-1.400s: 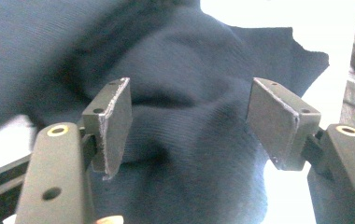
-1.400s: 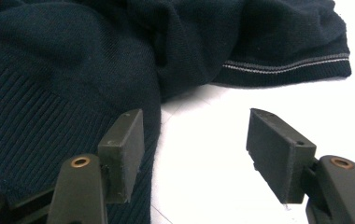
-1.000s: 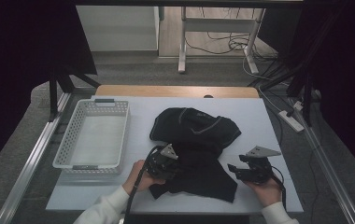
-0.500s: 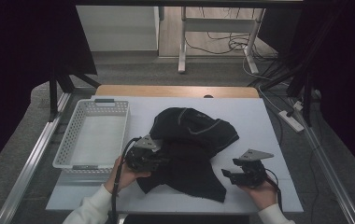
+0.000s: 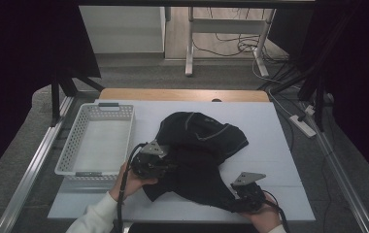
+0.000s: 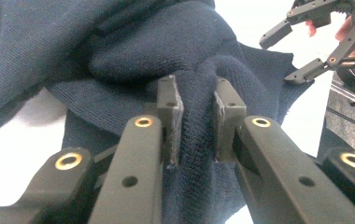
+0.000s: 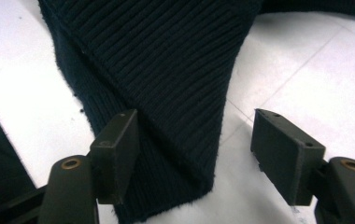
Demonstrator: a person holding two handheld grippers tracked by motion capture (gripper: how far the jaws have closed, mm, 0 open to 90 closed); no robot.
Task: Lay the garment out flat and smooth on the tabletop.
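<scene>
Left gripper (image 6: 196, 121) jaws pinch a raised fold of the dark sweater (image 5: 199, 145) mid-desk (image 5: 279, 145), now dragged toward the basket (image 5: 71, 150), while the right gripper (image 7: 196, 149), jaws spread, has slid to its hem, likely readying a second grip.

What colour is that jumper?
Dark navy jumper, ribbed knit at its edge; the left gripper view shows it best.

Dark sweater (image 5: 199, 145) bunched mid-desk, trailing twd the near edge. Left gripper (image 5: 165, 165) on its near-left part, fabric at the jaws; left hand (image 5: 131, 179) behind it. Right gripper (image 5: 238, 199) at the sweater's near-right hem, close to the desk's (image 5: 270, 126) near edge. White perforated basket (image 5: 97, 145) along the left edge, apart from the sweater.
</scene>
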